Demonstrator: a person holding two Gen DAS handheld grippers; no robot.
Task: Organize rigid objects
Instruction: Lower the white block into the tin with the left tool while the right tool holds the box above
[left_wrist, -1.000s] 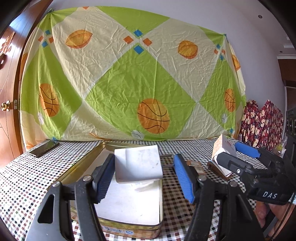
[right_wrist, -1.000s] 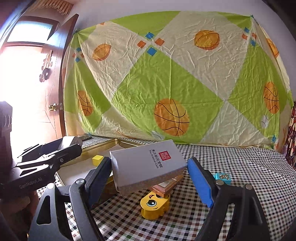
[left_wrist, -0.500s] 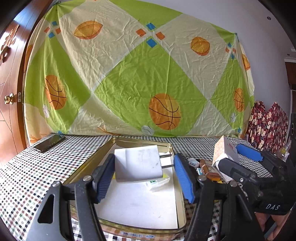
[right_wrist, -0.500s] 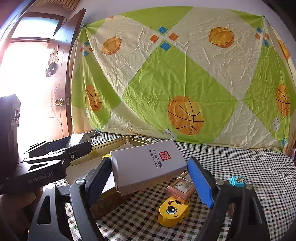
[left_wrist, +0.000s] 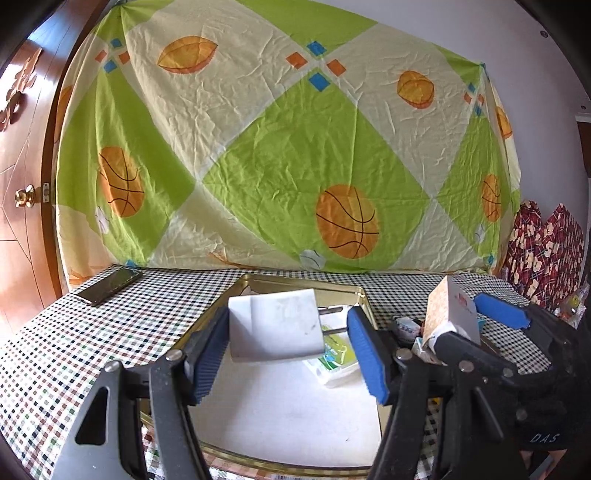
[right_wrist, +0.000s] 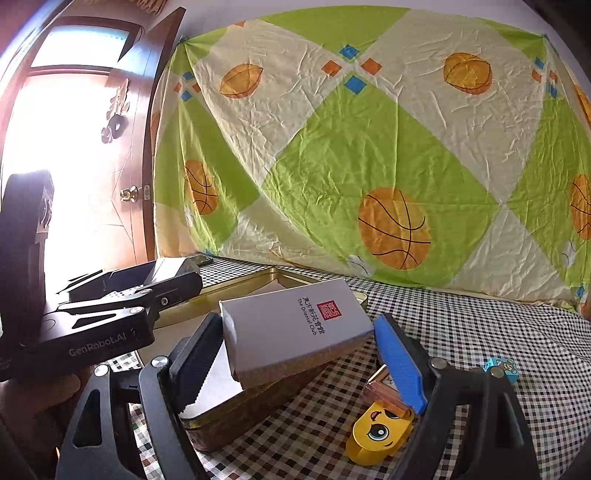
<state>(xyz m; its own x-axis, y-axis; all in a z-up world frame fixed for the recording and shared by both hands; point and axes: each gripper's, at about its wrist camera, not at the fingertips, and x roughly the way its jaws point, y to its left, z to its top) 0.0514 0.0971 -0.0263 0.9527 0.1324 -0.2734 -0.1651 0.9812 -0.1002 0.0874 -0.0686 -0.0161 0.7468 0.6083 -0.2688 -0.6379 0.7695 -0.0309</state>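
**Both jaws loaded over the gold tin**

Now the left gripper (left_wrist: 288, 354) held a white square plug adapter (left_wrist: 275, 328) between its blue pads, jaws clenched on the adapter's two sides, metal prongs pointing right. Adapter hung above the shallow gold metal tin tray (left_wrist: 364, 295), which sat on the checked tablecloth of the table (left_wrist: 74, 343). Tray floor was white; a small clear packet with green and yellow print (left_wrist: 334, 356) lay inside it, just below and right of the adapter.

Right gripper (right_wrist: 295, 354) grasped a grey rectangular cardboard box with a red seal and printed lettering (right_wrist: 295, 325), jaws pressed on its two ends. Box was tilted and hung over the near right corner of the tray (right_wrist: 236, 410). In the left wrist view the same box (left_wrist: 448, 310) showed its speckled tan end, right of the tray.

On the table right of the tray: a yellow cartoon-face toy (right_wrist: 380, 432), a small copper-framed block (right_wrist: 382, 387) just behind it, partly hidden by the right pad, and a small blue cube with a bear face (right_wrist: 500, 367) farther right. Dark smartphone (left_wrist: 109, 286) lay at the table's far left, well apart from the tray. Green and cream basketball-print sheet (left_wrist: 288, 147) covered the wall behind.
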